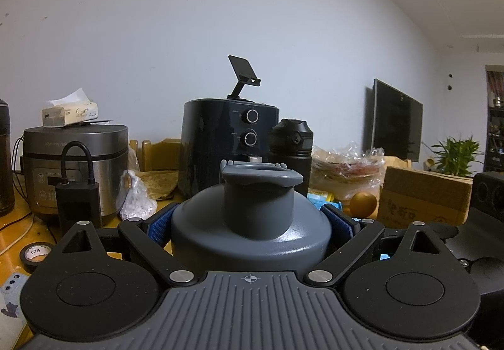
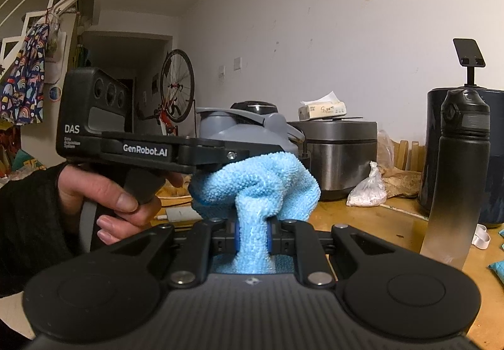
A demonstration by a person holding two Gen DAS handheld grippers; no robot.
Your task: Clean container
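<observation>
left tongs [image 1: 251, 224] grip grey container [image 1: 252, 224] | right tongs [image 2: 252, 239] pinch blue cloth [image 2: 255, 189]

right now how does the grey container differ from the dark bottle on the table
The grey container is wide and squat with a short thick neck; the dark bottle is tall and slim. The grey container is clamped between the blue pads of the left tool; the dark bottle stands free on the wooden table. The container's neck looks open on top; the bottle wears a black cap. Both stand upright.
</observation>
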